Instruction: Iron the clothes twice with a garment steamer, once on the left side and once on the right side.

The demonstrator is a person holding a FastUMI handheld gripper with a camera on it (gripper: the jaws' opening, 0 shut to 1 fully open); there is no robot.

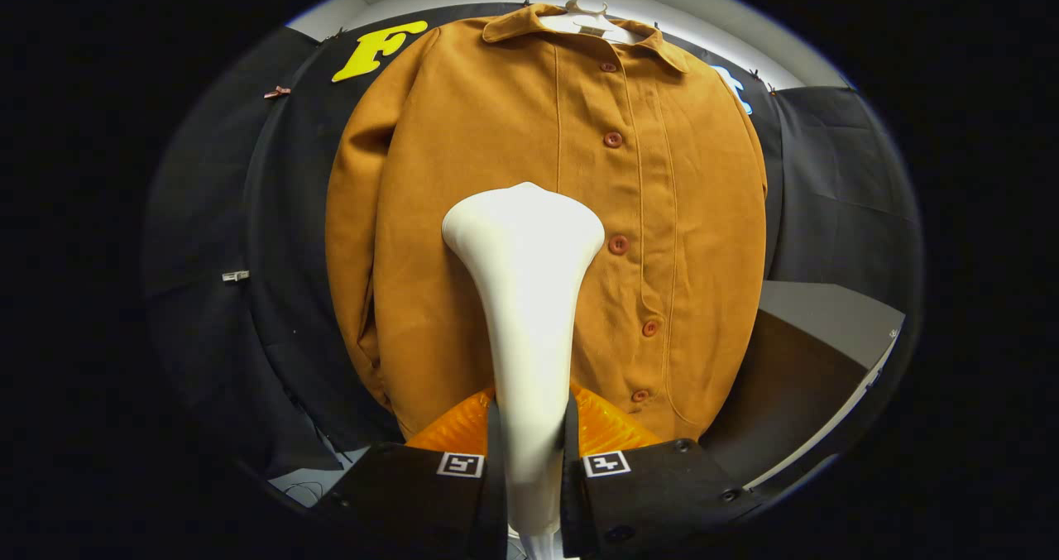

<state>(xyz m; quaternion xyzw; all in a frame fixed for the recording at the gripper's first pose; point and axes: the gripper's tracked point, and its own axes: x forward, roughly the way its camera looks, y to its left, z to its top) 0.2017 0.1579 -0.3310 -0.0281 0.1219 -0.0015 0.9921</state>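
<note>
A mustard-brown buttoned jacket (pixel 496 171) hangs on a white hanger (pixel 583 16) against the booth's black wall, straight ahead of me. My gripper (pixel 529 440) is shut on the handle of a white garment steamer (pixel 525 295). The steamer's wide head points up and forward, over the middle of the jacket just left of the button row (pixel 618 244). Whether the head touches the cloth I cannot tell. The lower middle of the jacket is hidden behind the steamer.
A grey table top (pixel 827 320) with a pale edge stands to the right of the jacket. Black cloth (pixel 273 295) hangs on the left, held by small clips. Something orange and ribbed (pixel 608 432) shows just behind my fingers.
</note>
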